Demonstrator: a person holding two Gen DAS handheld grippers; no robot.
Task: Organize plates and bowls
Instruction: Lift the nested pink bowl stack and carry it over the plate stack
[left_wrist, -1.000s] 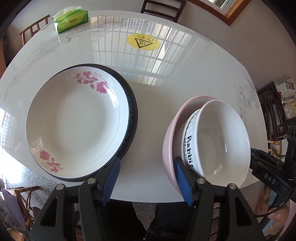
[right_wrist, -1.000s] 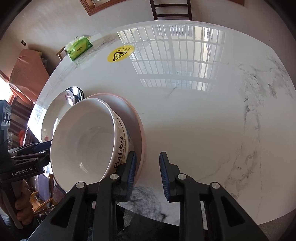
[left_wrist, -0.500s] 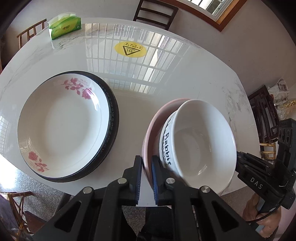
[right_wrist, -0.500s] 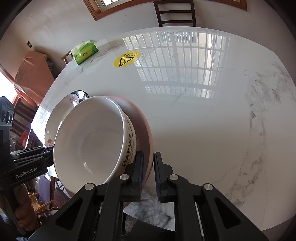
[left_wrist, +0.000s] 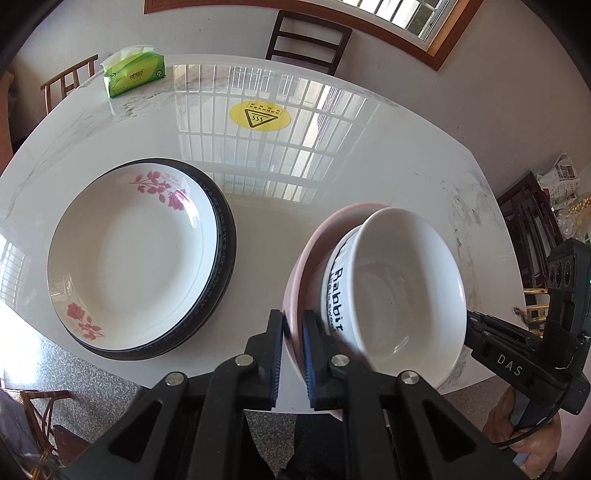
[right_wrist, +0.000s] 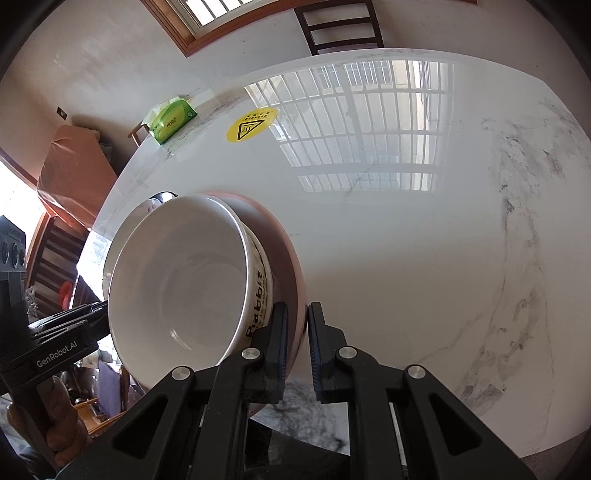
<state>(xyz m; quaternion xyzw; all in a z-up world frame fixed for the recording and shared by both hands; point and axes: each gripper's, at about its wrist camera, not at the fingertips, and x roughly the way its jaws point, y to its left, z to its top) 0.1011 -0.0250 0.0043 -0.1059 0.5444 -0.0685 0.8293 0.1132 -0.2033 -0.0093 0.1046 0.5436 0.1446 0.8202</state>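
Both grippers, left (left_wrist: 291, 354) and right (right_wrist: 297, 347), fingers clamped on opposite rims of pink bowl (left_wrist: 306, 258); white bowl (left_wrist: 402, 291) nested inside; near counter (left_wrist: 332, 155) edge, likely for joint lift.

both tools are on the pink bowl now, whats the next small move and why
Probably lift straight up with both hands together, keeping it level. The left tool and the right tool are each shut on opposite sides of the pink bowl rim, and the white Rabbit bowl sits loose inside it, so a tilt could slide it. The flowered plate stack lies close beside.
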